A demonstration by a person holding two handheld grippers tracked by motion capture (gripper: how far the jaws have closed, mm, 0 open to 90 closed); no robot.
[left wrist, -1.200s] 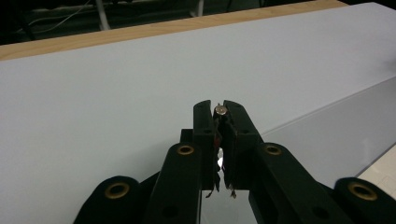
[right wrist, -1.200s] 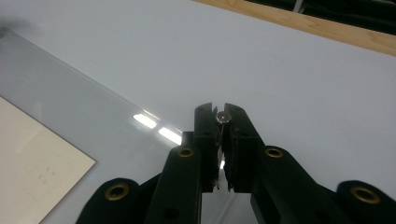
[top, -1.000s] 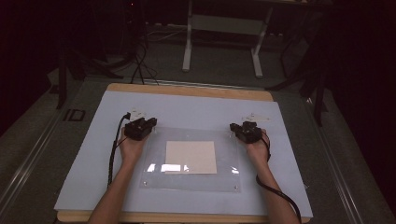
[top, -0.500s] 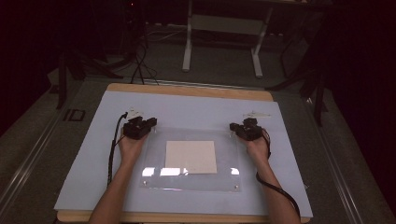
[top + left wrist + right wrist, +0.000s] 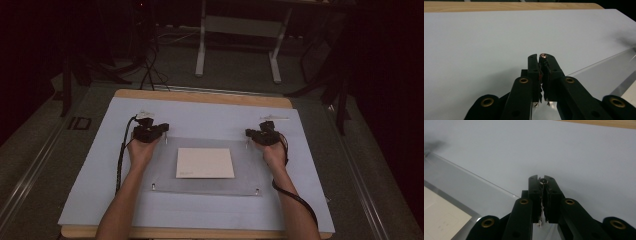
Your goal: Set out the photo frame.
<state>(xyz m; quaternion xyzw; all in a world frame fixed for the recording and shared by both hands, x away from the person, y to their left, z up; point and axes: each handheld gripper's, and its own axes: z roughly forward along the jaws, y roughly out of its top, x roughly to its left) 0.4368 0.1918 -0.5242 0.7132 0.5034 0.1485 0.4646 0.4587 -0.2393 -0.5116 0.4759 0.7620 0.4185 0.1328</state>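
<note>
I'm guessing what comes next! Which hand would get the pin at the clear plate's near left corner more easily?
Left. The left gripper sits at the left edge of the clear plate, the same side as the near left pin. The right gripper would probably have to cross over the paper.

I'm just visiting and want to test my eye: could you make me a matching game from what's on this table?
Things:
1. left tongs
2. right tongs
3. paper sheet
4. clear panel

Places or states:
A. cream, lying in the middle of the panel
B. shut on a small pin at the panel's far left corner
C. see-through, flat on the pale blue table cover
D. shut on a small pin at the panel's far right corner

Pairs: 1-B, 2-D, 3-A, 4-C
</note>
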